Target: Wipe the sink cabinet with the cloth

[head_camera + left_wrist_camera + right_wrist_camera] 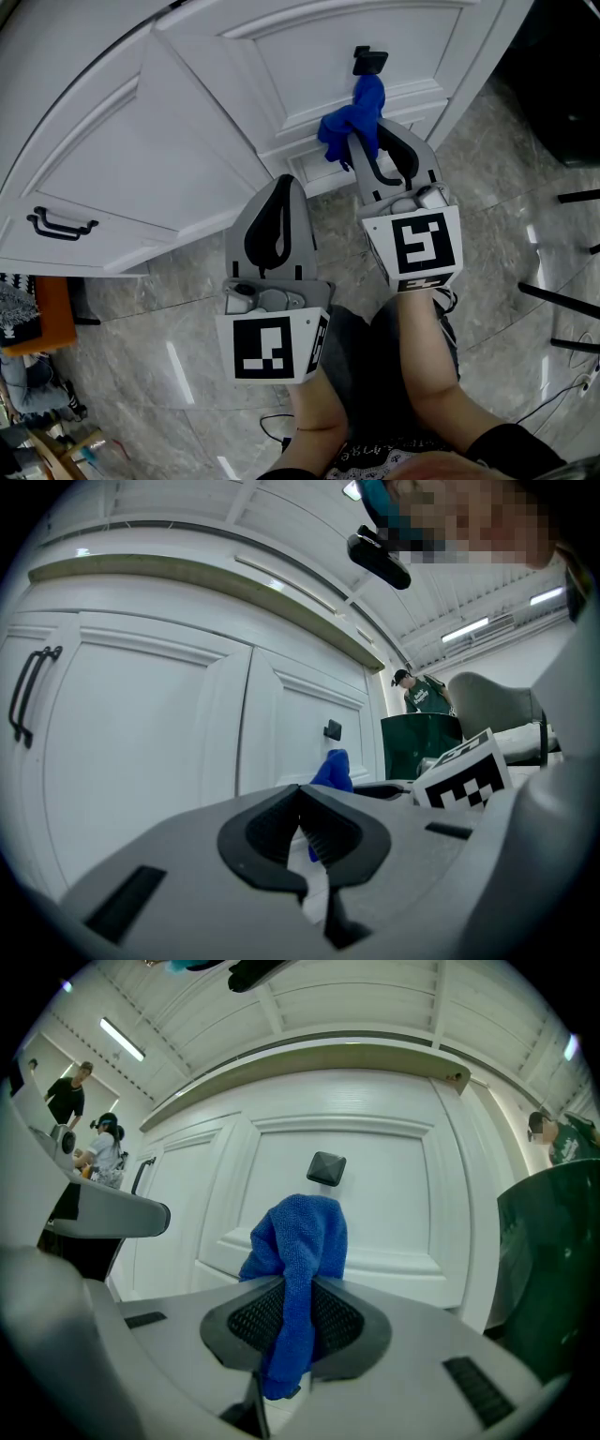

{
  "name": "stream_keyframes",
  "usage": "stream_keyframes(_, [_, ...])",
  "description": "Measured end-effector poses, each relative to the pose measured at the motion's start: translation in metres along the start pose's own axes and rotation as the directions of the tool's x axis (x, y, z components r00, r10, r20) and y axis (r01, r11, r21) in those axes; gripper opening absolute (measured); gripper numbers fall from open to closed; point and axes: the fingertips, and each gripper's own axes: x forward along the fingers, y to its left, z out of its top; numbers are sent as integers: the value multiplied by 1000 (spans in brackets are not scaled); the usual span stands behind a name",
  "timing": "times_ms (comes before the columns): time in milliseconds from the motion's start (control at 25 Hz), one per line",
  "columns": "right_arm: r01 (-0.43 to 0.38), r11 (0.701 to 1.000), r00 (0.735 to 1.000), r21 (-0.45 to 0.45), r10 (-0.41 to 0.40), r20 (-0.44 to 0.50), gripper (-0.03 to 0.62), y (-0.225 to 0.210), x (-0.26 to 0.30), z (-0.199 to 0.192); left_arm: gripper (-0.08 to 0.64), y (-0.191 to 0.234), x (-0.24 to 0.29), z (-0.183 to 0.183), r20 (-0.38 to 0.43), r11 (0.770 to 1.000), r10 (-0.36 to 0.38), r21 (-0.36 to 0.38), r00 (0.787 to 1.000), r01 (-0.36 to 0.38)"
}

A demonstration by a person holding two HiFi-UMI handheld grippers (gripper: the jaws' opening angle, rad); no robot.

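A blue cloth (354, 120) (298, 1260) is pinched in my right gripper (367, 141) (292, 1283), bunched against the white cabinet door (375, 47) (375, 1194) just below its black square knob (369, 62) (326, 1168). From the left gripper view the blue cloth (331, 771) shows beside the same knob (332, 729). My left gripper (284, 187) (302, 803) is shut with nothing between its jaws. It hangs short of the cabinet's base, left of and behind the right one.
Another white door carries a black bar handle (58, 225) (26, 694) at the left. Grey marble floor (506, 169) lies below. A dark green bin (553, 1269) (417, 742) stands to the right. People stand in the background (94, 1152). Black stand legs (562, 300) are at the right.
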Motion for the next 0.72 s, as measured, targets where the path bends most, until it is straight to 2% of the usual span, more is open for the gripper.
stream_keyframes(720, [25,1000,1000,9,-25,1,80,-9,-2,-1,5,1,0,0,-1,1000,3,0,1000,-3])
